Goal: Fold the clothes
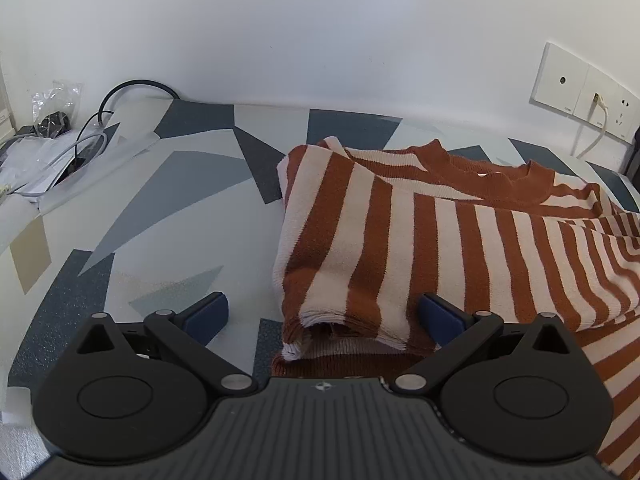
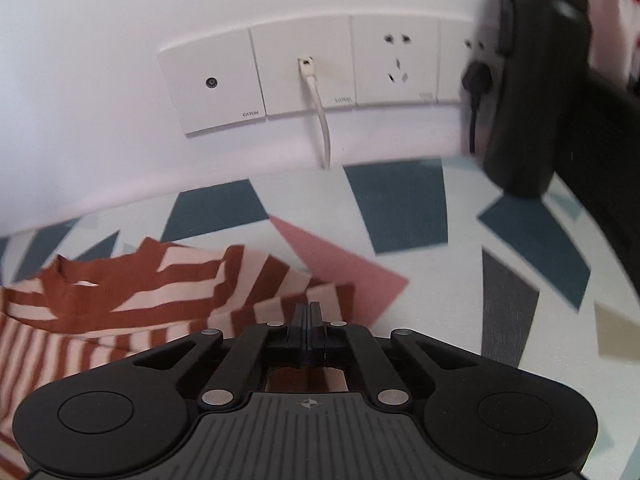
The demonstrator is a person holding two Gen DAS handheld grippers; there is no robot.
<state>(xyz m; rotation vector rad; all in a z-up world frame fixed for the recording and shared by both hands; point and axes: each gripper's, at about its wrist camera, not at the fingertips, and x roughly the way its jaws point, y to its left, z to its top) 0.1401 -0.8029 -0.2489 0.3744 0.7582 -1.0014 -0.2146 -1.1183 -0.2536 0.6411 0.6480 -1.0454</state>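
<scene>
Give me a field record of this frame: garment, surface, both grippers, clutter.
garment: striped sweater, rust and cream, partly folded, collar toward the wall
surface: patterned tablecloth
left gripper: open, straddling the sweater's folded corner
right gripper: fingers together at the sweater's edge; a pinch on fabric is not visible
clutter: cables at far left; black bottle by the wall sockets
</scene>
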